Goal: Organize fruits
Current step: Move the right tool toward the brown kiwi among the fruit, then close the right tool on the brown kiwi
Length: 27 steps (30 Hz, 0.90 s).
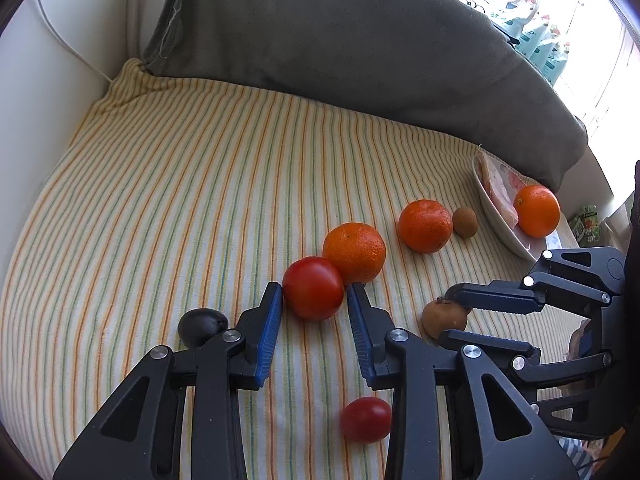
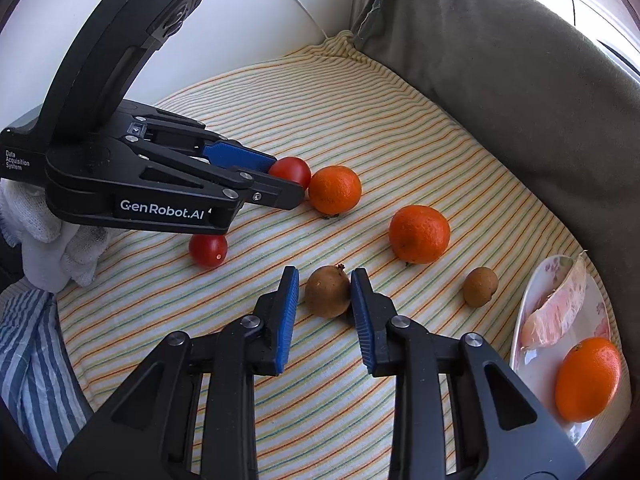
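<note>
- Your left gripper [image 1: 314,300] has a big red tomato [image 1: 313,293] between its blue pads; both pads look pressed on the skin, so count it as gripped, not loose.
- Your right gripper [image 2: 325,292] is closed on a brown fruit [image 2: 328,291], right pad on it for sure, left pad touching or a hair off; confirm before lifting.
- Squeeze no harder. The tomato is soft and looks likely to bruise or split.
- An orange [image 1: 354,252] sits just past the left fingertips, touching the tomato. Lift straight up so you don't roll it.
- The small tomato [image 1: 366,419] lies under the left gripper body, near its right finger. Don't drop the wrist onto it.
- A dark round fruit [image 1: 202,327] rests just left of the left gripper, against the linkage. Avoid sweeping sideways.
- The plate [image 2: 532,292] lies to the far right of the right gripper, already holding one orange [image 2: 587,378] and a peeled citrus piece [image 2: 556,312]. That is probably the target.
- Carry the brown fruit right and set it on bare plate, not on the peeled piece.
- A second orange [image 2: 419,234] and a smaller brown fruit [image 2: 480,286] lie ahead and right of the right gripper, in your path. Go over them, not through.
- The striped cloth [image 1: 160,200] is soft and bumpy, so loose fruit rolls easily. Move one hand at a time, since the grippers are close together.
</note>
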Available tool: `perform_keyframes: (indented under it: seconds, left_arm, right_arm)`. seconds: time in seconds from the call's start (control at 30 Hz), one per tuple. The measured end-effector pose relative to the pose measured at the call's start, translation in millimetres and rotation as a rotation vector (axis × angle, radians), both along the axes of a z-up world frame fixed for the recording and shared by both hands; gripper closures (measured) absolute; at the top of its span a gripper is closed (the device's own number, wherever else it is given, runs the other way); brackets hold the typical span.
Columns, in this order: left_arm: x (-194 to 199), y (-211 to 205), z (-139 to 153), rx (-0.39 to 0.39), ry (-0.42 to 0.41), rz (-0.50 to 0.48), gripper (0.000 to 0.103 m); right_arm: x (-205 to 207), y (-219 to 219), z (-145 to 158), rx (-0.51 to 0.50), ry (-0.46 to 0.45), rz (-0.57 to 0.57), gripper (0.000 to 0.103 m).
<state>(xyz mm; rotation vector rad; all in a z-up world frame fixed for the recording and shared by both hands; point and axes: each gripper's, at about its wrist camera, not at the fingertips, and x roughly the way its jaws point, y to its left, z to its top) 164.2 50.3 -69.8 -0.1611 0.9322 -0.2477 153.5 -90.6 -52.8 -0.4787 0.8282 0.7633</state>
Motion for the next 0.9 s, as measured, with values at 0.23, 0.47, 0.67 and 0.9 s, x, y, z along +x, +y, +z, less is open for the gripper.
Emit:
perform_keyframes:
  seconds: [0.23,0.47,0.67,0.9]
  left_arm:
    - [1,2,-2,-0.004,-0.003,0.008,0.073]
    - [-5,9,2,-0.015,-0.015,0.026,0.074]
    - [-12,12,11,-0.015,-0.034,0.034,0.074]
    - [-20,5,24,-0.016,-0.067,0.023,0.074]
  right_arm:
    - [4,-2,-2,0.006,0.005,-0.007,0.08]
    - [8,-10,0,0.062,0.029,-0.026,0.081]
    - [7,-17,6,0.1,0.025,-0.04,0.081]
    - [1,-23,17,0.135,0.01,-0.057,0.081]
